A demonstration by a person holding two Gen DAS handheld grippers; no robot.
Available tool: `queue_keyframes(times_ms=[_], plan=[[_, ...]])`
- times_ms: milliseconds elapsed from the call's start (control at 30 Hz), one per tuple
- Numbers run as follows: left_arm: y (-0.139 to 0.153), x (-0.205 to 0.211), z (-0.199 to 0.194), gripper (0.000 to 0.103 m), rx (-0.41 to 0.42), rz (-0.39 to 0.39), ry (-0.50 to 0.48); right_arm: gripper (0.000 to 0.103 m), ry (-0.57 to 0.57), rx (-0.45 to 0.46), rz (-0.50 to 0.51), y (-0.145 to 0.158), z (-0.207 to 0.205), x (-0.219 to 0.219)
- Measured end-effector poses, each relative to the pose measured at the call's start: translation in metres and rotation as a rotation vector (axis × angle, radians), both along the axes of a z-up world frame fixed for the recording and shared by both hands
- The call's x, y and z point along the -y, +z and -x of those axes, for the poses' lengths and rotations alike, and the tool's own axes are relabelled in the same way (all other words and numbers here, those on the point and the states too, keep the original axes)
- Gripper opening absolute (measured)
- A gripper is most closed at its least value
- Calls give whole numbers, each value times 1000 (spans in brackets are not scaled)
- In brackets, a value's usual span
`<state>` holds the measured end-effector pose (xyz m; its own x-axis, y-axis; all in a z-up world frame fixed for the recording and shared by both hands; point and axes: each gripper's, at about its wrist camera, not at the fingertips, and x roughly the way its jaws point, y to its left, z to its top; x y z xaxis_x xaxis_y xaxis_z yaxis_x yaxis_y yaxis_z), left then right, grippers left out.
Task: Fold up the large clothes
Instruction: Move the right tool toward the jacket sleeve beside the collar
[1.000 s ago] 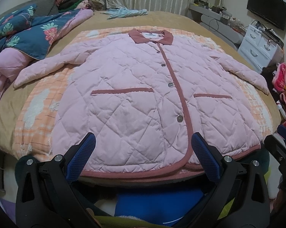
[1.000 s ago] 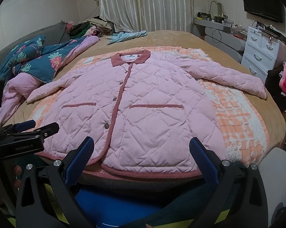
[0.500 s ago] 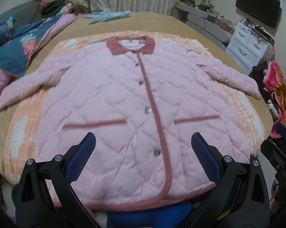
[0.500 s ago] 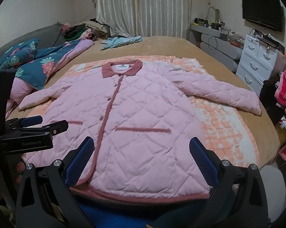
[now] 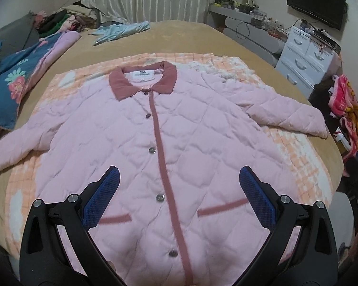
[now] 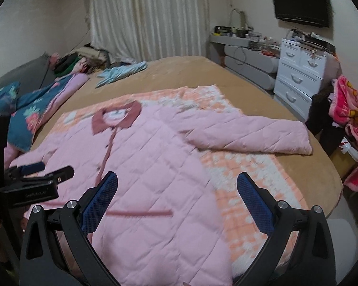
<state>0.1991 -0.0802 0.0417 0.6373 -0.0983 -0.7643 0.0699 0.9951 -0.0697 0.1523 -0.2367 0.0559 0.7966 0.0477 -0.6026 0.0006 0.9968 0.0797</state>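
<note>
Both grippers have travelled forward from the bed's near edge and now hover above the pink quilted jacket [image 5: 155, 157], buttoned flat on the checked blanket [image 5: 286, 147] mid-bed. Left gripper [image 5: 176, 190] and right gripper [image 6: 176, 195] gape wide, empty; folding likely starts next.

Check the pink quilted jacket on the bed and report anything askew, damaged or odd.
Nothing stands out. The pink quilted jacket lies flat and buttoned on the orange checked blanket, sleeves spread, collar neat; both grippers are open above it.
</note>
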Motion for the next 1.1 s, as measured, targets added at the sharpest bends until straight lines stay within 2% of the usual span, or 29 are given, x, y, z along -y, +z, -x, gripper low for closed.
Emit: queue_keyframes(times_ms=[333, 433, 533, 767, 867, 1100], plan=[[3, 13, -44, 94, -8, -2, 13, 99, -98, 48, -18, 18, -45, 39], [5, 21, -56, 94, -1, -31, 9, 99, -113, 51, -28, 19, -59, 47], [8, 30, -65, 94, 29, -56, 4, 99, -135, 51, -47, 18, -74, 56], [0, 46, -91, 94, 41, -38, -46, 99, -219, 34, -80, 9, -114, 81], [-2, 55, -102, 94, 52, -54, -48, 99, -243, 13, -87, 1, -134, 90], [-15, 72, -130, 94, -4, -34, -53, 99, -307, -4, -110, -4, -170, 119]])
